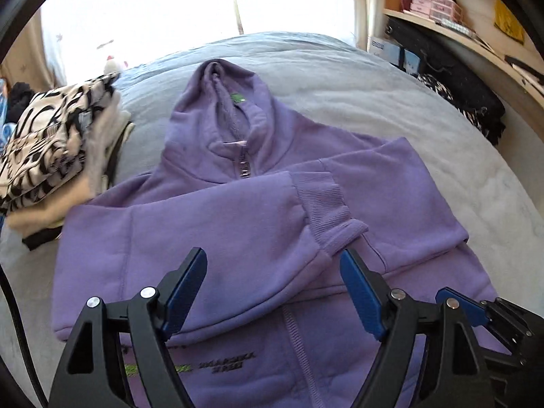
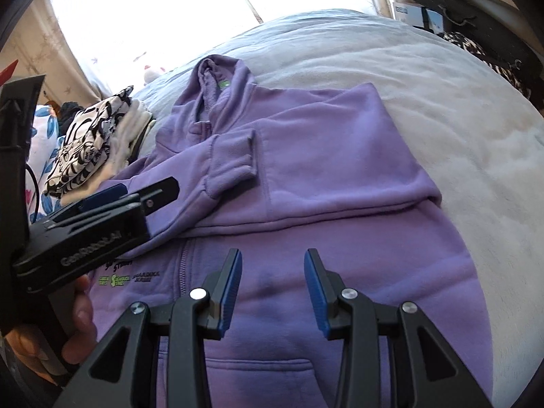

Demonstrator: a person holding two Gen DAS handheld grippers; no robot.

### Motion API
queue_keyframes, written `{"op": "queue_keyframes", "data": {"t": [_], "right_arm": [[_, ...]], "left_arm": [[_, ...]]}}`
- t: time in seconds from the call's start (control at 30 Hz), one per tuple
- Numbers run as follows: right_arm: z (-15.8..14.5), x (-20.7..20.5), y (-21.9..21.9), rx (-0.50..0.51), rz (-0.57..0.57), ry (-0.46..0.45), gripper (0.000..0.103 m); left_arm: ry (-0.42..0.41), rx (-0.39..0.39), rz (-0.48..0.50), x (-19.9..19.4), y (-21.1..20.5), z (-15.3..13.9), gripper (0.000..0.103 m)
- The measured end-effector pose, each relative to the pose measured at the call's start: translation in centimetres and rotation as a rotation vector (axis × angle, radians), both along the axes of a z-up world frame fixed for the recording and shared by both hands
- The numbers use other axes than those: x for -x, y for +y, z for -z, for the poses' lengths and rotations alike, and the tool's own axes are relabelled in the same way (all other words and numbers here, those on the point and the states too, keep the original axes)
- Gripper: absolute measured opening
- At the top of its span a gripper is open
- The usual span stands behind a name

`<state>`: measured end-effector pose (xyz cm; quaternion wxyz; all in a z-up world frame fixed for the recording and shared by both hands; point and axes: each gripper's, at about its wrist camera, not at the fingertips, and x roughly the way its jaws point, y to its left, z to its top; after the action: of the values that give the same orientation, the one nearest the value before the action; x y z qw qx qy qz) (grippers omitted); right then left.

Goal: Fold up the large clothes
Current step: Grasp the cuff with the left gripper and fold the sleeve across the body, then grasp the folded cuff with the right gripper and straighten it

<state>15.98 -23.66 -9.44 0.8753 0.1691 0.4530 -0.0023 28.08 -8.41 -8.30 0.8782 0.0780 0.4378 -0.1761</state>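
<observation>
Folding the purple hoodie (image 1: 258, 224) on the bed (image 1: 391, 102): 2 sleeves lie across its chest, w/ 1 cuff (image 1: 326, 204) just past the left gripper (image 1: 273, 275), jaws released, holding nothing. Right gripper (image 2: 273, 278) hangs half-open, empty, over the tummy part. Next, prob. grab the bottom edge & fold up.

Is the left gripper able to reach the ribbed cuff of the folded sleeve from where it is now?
Probably yes. The left gripper is open with nothing between its jaws, and the ribbed cuff lies on top of the purple hoodie just ahead of the fingertips, uncovered.
</observation>
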Motion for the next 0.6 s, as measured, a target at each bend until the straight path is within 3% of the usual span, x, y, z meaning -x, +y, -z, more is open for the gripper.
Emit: {"op": "queue_keyframes", "data": {"t": [0.33,0.43,0.6], "right_arm": [[-1.6,-2.1,0.4,-0.041,-0.074,0.000,0.048],[-1.5,-4.3,0.2,-0.049,-0.088,0.018,0.053],[-0.1,-9.6,-0.2,-0.087,-0.097,0.076,0.053]], "left_arm": [[0.001,-0.028,-0.180,1.5,10.7,-1.1,0.079],[0.038,-0.018,-0.241,1.7,14.2,-0.1,0.079],[0.082,0.016,-0.347,1.6,18.7,1.8,0.079]]}}
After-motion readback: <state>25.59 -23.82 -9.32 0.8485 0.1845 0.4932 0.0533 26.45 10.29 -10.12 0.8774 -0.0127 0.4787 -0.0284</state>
